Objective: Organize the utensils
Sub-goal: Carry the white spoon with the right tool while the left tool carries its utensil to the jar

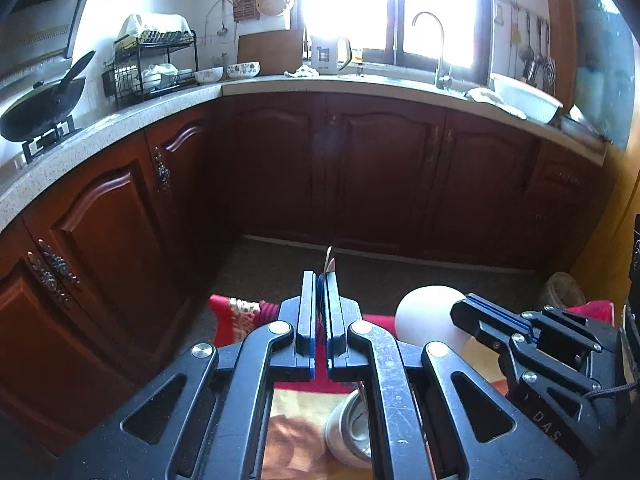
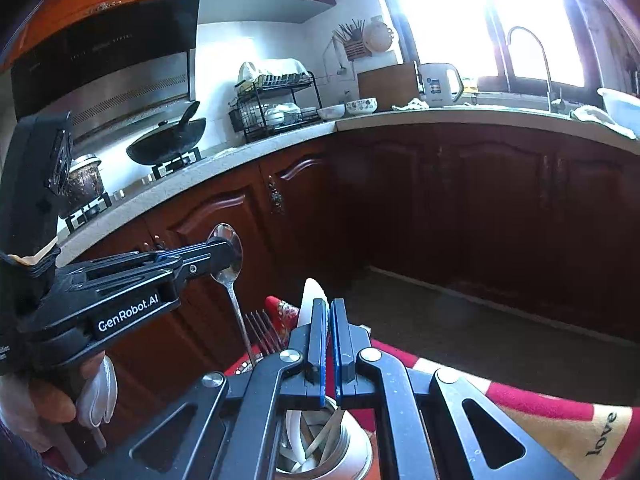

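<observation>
the left tongs grip a metal spoon by its bowl, handle hanging down toward the cup. the right tongs clench a white spoon, bowl up, right above the cup's mouth and nearer it. the cup, steel-lined, already holds utensils on the cloth-covered surface.

Red cloth, white spoon, silver spoon, dark reddish-brown cabinets.
</observation>
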The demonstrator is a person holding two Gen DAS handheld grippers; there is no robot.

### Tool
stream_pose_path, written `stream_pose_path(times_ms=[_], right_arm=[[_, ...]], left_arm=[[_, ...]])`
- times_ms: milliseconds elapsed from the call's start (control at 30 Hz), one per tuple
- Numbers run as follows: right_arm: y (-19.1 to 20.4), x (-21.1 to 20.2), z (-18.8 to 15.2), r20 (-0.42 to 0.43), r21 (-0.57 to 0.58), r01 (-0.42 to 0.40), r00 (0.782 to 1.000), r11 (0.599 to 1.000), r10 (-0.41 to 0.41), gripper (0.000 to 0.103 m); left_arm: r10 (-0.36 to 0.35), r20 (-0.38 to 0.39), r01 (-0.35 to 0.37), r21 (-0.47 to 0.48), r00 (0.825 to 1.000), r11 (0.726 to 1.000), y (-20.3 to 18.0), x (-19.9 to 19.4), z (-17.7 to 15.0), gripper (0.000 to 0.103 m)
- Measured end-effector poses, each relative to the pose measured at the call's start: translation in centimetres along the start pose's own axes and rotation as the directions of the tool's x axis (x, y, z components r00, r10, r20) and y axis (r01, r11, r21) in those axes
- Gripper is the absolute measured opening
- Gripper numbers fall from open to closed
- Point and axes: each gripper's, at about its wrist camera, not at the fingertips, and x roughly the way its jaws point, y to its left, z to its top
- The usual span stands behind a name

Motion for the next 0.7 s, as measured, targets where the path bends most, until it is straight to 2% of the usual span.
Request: stream_pose_path(times_ms=[333,700], right_arm=[[-0.7,0.9,-3.0,-0.057,0.002,-0.013,0.998,1.0,0.013,0.002],[-0.2,1.8,-7.0,-0.212,-0.036,-0.027,0.977,0.999,0.019,0.002]], left_arm=[[0.007,-0.035,-0.007,0.015,0.999,1.0,-0.6,1.2,-2.3,0.002],[-0.024,-0.115,0.024,0.002,0.993,1.0,-1.5,2.0,-5.1,0.002]])
